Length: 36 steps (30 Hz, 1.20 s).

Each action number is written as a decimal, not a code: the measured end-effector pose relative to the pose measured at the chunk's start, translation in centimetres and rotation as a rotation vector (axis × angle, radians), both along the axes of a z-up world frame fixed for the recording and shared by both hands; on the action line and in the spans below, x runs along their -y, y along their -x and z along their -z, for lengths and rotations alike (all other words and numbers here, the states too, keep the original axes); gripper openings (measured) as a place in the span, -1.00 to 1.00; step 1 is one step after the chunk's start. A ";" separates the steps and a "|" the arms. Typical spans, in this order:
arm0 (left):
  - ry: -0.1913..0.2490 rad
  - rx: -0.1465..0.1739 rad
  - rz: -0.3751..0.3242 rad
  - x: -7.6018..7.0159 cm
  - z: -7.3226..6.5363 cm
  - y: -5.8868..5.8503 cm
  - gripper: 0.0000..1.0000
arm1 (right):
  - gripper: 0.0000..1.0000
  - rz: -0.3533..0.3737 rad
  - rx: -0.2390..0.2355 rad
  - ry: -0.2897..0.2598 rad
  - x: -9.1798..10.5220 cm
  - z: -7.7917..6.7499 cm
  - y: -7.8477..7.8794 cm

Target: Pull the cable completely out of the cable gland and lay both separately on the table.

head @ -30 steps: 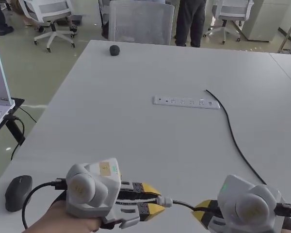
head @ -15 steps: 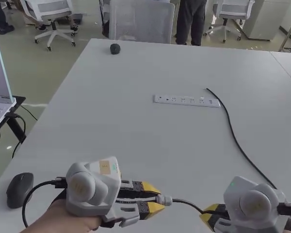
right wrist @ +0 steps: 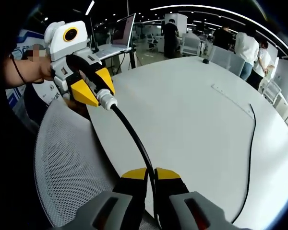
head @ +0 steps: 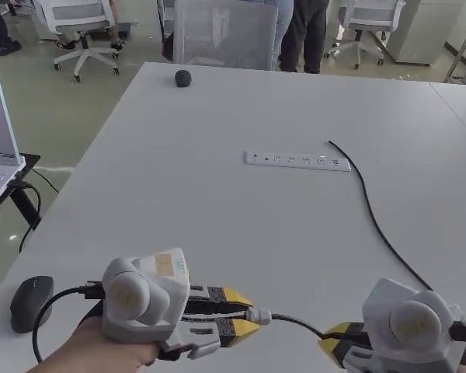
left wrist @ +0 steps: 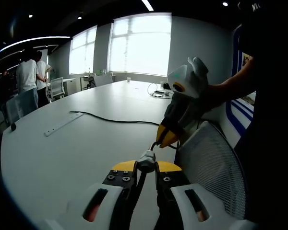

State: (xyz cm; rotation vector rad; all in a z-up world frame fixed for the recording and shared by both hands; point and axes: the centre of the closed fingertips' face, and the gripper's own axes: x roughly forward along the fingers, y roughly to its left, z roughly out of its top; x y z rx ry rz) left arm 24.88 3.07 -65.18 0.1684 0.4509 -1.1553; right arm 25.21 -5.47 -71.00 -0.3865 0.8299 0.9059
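A white power strip lies mid-frame on the worktop; a dark mouse sits at lower left.

Bare table short of power strip

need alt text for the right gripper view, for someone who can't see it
The right tool, jaws closed at the bottom, grips a black cable that runs up to a white cable gland clamped in the left tool at upper left. Beyond them lies a white table with a power strip and a loose black cord.
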 end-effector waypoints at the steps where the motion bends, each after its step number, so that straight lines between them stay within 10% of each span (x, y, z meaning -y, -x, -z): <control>1: 0.000 0.000 -0.002 0.0 0.0 0.0 -0.70 | -0.95 0.023 0.018 -0.006 0.1 -0.3 -0.4; 5: -0.008 -0.001 -0.001 -0.2 0.2 0.1 -0.70 | -0.69 0.020 0.027 -0.059 -0.8 -1.7 -0.3; 12: -0.010 -0.003 -0.002 -0.2 0.3 0.2 -0.70 | -0.72 -0.193 0.160 -0.022 -5.0 -4.6 0.4; 36: -0.007 -0.002 -0.006 -0.1 0.2 0.0 -0.70 | -0.99 -0.317 0.228 0.056 -7.4 -3.9 0.2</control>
